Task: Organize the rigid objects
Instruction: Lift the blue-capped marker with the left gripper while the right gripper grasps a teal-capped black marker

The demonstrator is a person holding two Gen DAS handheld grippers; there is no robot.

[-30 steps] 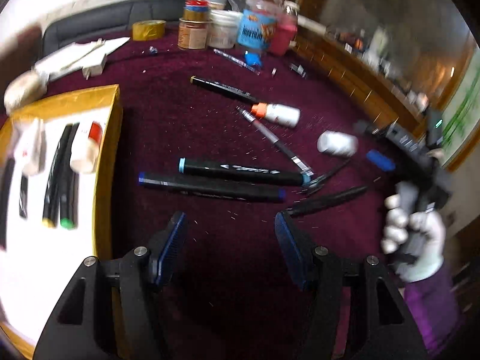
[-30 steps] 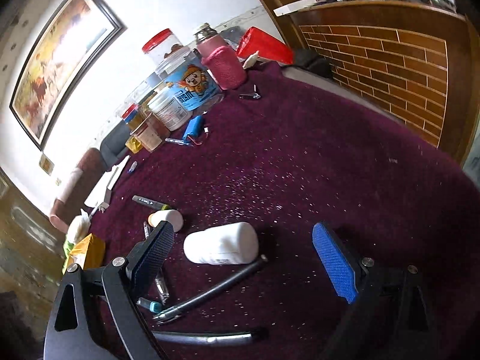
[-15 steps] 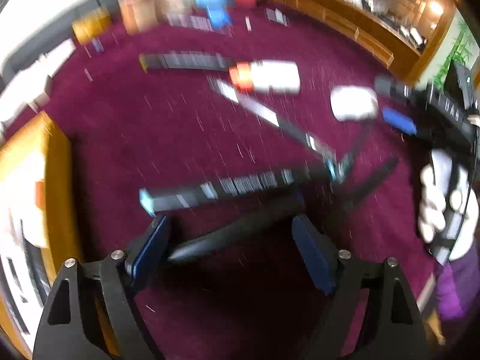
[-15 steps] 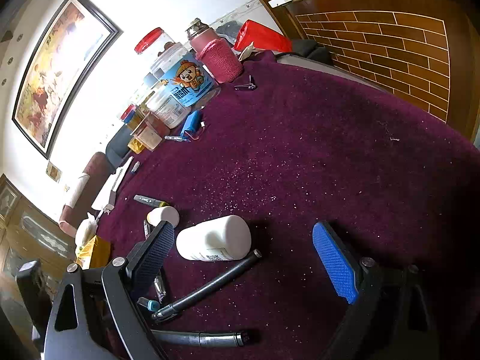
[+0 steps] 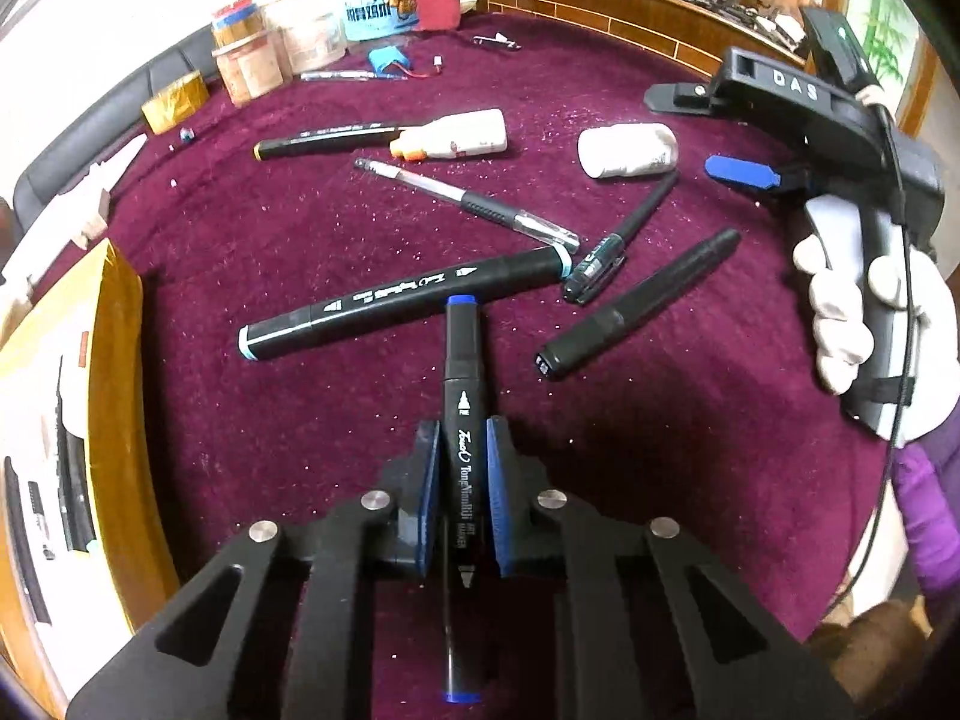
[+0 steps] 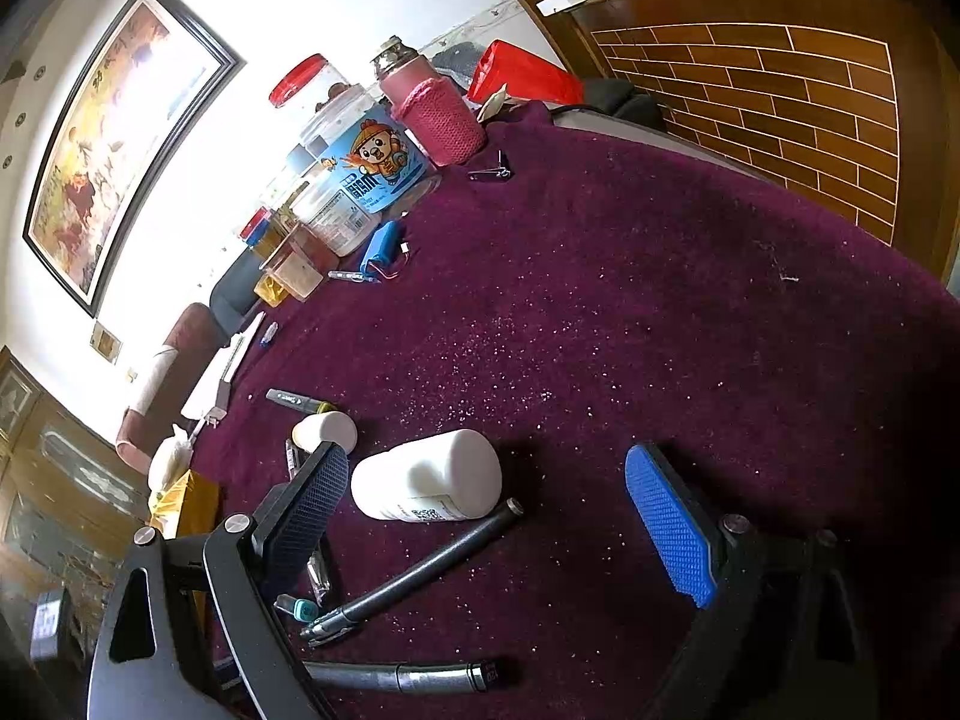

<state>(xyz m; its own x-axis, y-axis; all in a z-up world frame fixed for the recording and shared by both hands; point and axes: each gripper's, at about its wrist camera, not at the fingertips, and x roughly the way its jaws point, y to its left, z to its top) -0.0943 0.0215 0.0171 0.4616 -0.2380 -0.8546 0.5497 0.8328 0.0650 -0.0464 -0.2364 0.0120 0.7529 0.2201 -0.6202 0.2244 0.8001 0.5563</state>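
Note:
My left gripper (image 5: 462, 438) is closing; its blue pads press both sides of a black marker with blue caps (image 5: 461, 348), which points forward along the fingers over the maroon cloth. Its far tip touches a longer black marker with pale blue ends (image 5: 408, 294). A black pen (image 5: 636, 306), a gel pen (image 5: 468, 201), a glue bottle with an orange cap (image 5: 456, 135) and a white bottle (image 5: 627, 150) lie beyond. My right gripper (image 6: 486, 462) stands open, with the white bottle (image 6: 426, 483) on the cloth between its fingers, untouched.
A yellow-edged tray (image 5: 120, 360) with several markers sits at the left. Jars (image 6: 360, 180), a pink-sleeved flask (image 6: 438, 114), a blue battery pack (image 6: 384, 246) and nail clippers (image 6: 489, 171) stand at the back. A white-gloved hand (image 5: 852, 312) holds the right gripper.
My left gripper moved forward and down, rolled, widened over the blue-capped marker, then closed on it. The right gripper stayed put.

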